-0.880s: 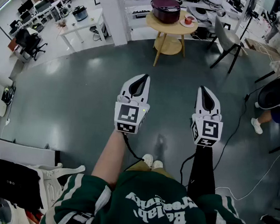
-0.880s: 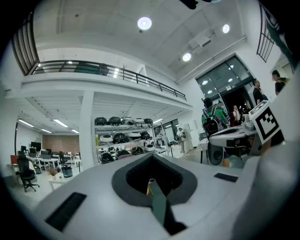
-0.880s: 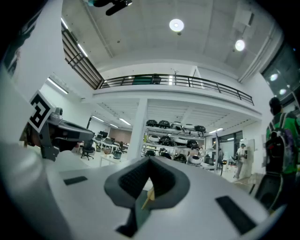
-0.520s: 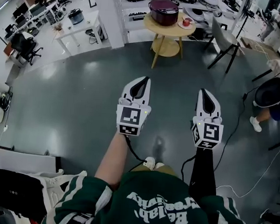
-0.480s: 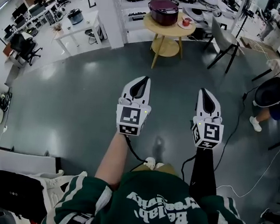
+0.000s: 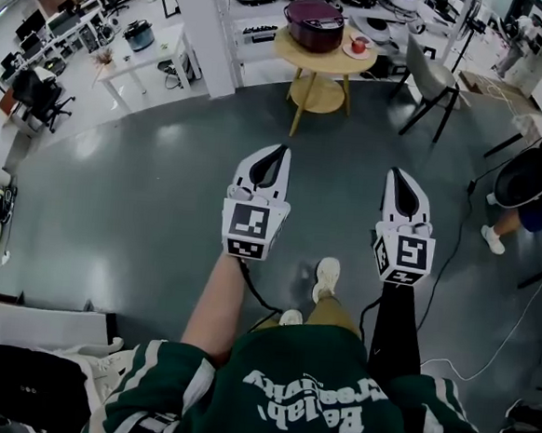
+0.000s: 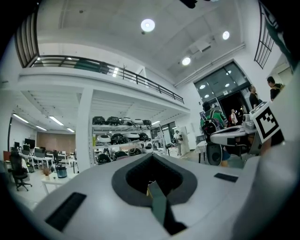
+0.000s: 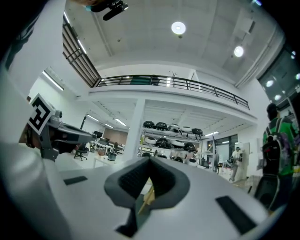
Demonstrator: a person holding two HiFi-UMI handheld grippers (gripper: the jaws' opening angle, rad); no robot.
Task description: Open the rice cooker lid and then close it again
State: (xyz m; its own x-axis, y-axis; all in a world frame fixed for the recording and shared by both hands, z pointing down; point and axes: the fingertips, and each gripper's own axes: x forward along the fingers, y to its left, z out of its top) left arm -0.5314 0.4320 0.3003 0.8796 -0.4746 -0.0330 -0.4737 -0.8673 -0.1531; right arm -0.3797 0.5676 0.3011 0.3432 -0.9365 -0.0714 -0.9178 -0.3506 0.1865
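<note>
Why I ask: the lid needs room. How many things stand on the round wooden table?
2. The maroon rice cooker stands left of centre on the table; a small plate holding something red sits to its right. Anything behind the cooker would be hidden.

Rice cooker (image 6: pixel 314 24): round, dark maroon, standing upright on a round wooden table (image 6: pixel 313 64) at the room's far side, lid lying shut.

The rice cooker (image 6: pixel 313 25) sits on a round table (image 6: pixel 323 54) at twelve o'clock from the person, with a cup (image 6: pixel 360 44) beside it toward three. A chair (image 6: pixel 429 79) stands at one o'clock and a desk (image 6: pixel 146 53) at eleven. The left gripper (image 6: pixel 276 155) and right gripper (image 6: pixel 397 177) hang side by side, well short of the table. A bag (image 6: pixel 29 381) lies at eight o'clock.
</note>
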